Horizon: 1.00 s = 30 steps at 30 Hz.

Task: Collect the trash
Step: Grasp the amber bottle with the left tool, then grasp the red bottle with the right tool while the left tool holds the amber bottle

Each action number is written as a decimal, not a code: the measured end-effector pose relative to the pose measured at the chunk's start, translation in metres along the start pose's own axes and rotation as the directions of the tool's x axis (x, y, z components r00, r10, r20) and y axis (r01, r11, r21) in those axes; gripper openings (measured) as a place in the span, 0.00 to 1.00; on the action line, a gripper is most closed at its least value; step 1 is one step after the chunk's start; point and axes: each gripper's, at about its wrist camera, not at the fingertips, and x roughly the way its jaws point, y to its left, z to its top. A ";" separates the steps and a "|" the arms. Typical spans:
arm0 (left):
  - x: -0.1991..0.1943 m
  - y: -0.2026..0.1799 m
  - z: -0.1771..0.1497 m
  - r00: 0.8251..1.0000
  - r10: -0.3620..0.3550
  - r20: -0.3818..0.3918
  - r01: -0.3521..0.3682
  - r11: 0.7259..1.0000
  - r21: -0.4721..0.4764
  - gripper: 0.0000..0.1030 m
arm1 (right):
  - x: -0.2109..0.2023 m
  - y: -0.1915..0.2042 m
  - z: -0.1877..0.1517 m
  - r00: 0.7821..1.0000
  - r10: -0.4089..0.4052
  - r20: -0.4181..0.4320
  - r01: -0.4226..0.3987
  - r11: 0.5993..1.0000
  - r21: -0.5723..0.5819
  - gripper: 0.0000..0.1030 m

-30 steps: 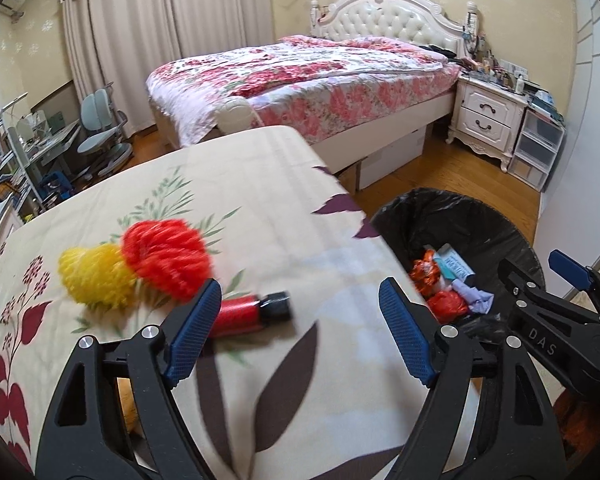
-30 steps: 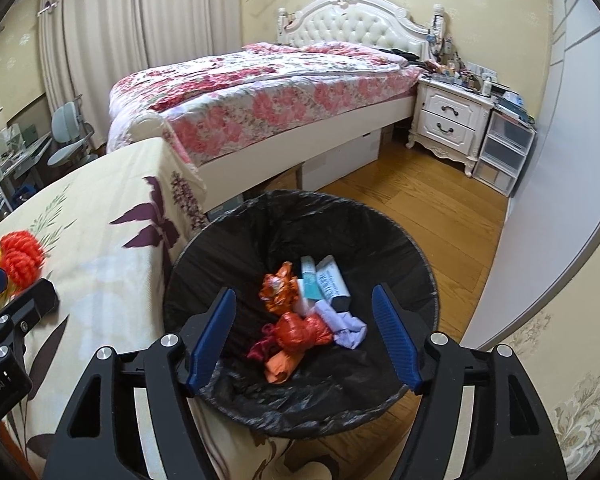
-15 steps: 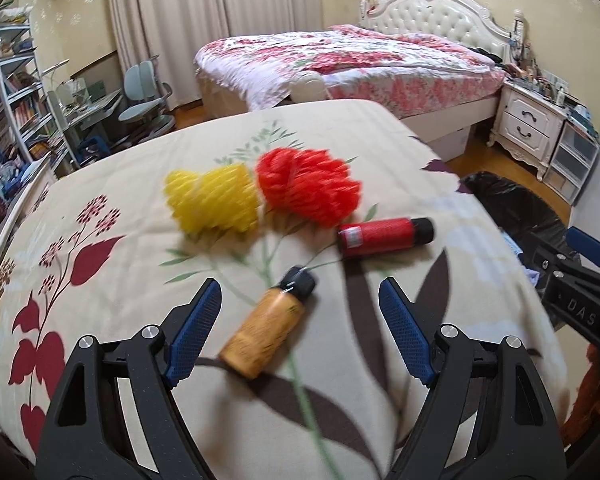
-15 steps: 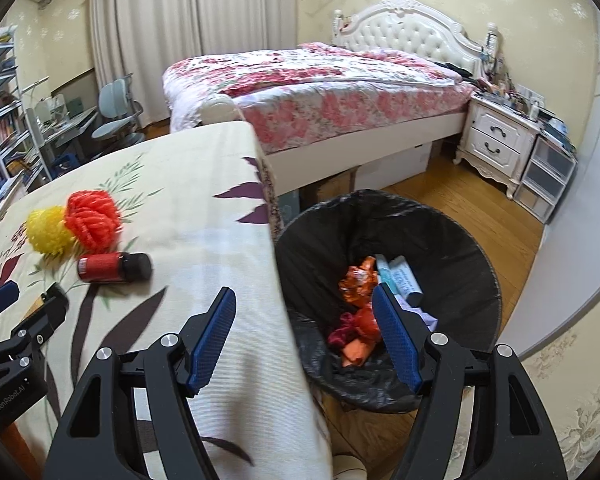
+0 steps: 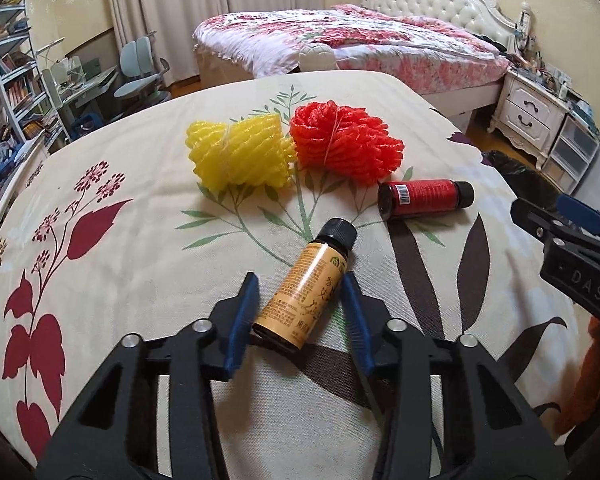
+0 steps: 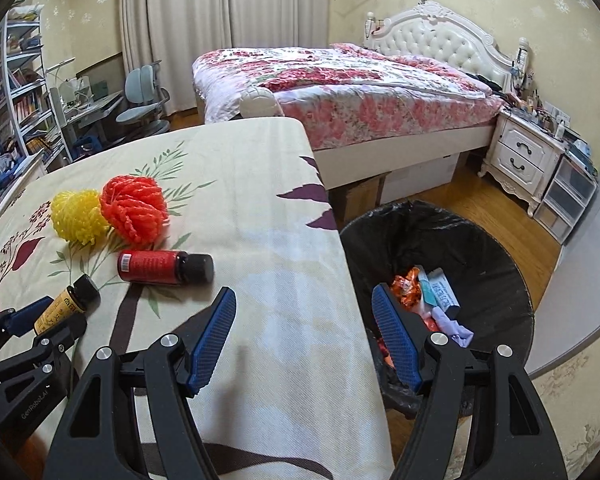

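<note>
My left gripper (image 5: 298,312) is closing around the orange bottle (image 5: 306,292) lying near the table's (image 5: 140,264) front edge; the pads aren't pressing yet. I should squeeze its body squarely so it can't roll. My right gripper (image 6: 304,332) hangs apart and empty over the table's right edge.

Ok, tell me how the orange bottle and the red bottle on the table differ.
The orange bottle has a yellow-orange label with dark print; the red bottle is red with a white barcode patch. The orange bottle lies between the fingers of the left claw, whose jaws are closing; the red bottle lies free, beside the red foam net. Their caps point different ways. Both are small, black-capped and lying on their sides on the tablecloth.
</note>
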 end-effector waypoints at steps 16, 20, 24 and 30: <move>0.006 0.050 0.007 0.996 0.090 -0.002 -0.090 0.993 -0.071 0.30 | 0.040 0.017 0.028 0.999 0.022 -0.047 -0.023 0.999 -0.027 0.67; 0.007 0.064 0.007 0.995 0.095 -0.007 -0.095 0.991 -0.099 0.30 | 0.034 0.023 0.015 0.997 0.035 -0.069 -0.038 0.998 -0.049 0.67; 0.006 0.067 0.006 0.995 0.096 -0.006 -0.096 0.990 -0.106 0.30 | 0.025 0.030 0.003 0.995 0.056 -0.088 -0.062 0.996 -0.064 0.67; 0.004 0.067 0.004 0.996 0.095 -0.002 -0.094 0.990 -0.101 0.29 | 0.015 0.044 -0.004 0.994 0.068 -0.090 -0.077 0.992 -0.100 0.67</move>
